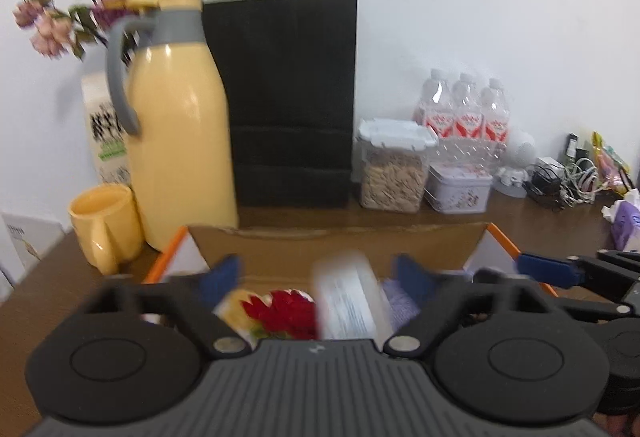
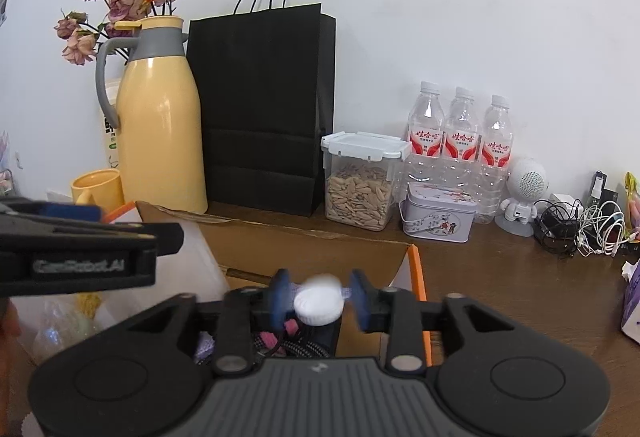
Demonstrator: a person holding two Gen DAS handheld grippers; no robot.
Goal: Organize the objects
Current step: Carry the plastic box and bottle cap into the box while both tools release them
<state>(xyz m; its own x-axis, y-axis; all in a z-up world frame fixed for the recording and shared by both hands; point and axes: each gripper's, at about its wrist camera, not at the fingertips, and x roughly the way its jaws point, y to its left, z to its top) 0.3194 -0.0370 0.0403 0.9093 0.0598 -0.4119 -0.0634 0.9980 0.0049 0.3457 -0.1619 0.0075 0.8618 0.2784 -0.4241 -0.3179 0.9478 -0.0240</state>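
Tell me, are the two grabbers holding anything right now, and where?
The left gripper holds nothing: a blurred white bottle sits loose between its fingers. In the right gripper, whether its pads press the white-capped bottle cannot be told.

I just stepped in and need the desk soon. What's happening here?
A person is sorting small items into an open cardboard box with two handheld tools. The left tool stands wide open over the box, a blurred white labelled item between its pads, untouched. The right tool has a white-capped bottle between its pads, with gaps either side.
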